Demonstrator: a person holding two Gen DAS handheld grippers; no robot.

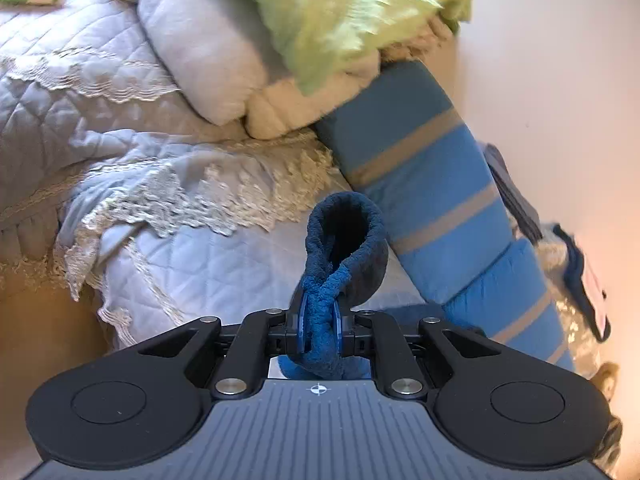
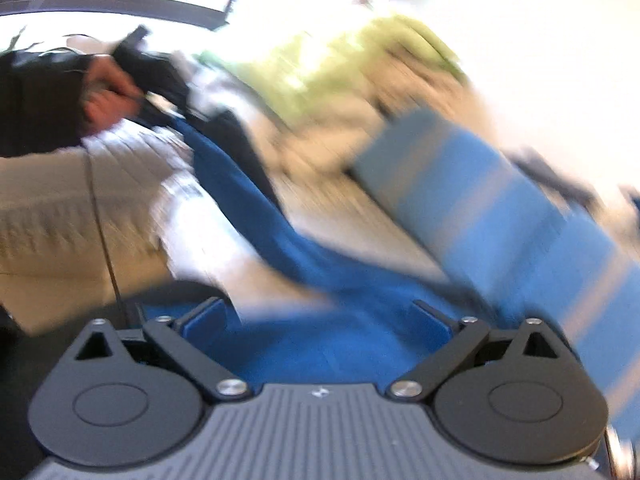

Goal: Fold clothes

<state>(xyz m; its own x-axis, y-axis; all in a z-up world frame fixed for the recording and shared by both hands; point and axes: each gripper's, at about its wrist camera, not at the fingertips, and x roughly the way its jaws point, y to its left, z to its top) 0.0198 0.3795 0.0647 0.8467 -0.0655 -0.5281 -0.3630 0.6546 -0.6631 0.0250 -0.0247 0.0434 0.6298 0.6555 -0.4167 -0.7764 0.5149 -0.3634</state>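
A quilted bedspread (image 1: 120, 128) covers the bed, a blue striped cushion (image 1: 440, 184) lying along its right side by the wall. The blue fleece garment (image 1: 320, 320) (bunched into a loop) is clamped in the left gripper (image 1: 320, 332) above the near quilt. The right gripper (image 2: 320, 320) stands spread wide over what seems the same blue cloth, gripping nothing, though that view is blurred.

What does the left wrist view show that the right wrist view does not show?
Only the left wrist view shows the left gripper shut on a bunched blue garment, and the lace-edged bedspread sharply. Only the right wrist view, which is blurred, shows the right gripper open above the blue cloth, and a hand holding the other gripper. Both show the striped blue cushion and the green pillow.
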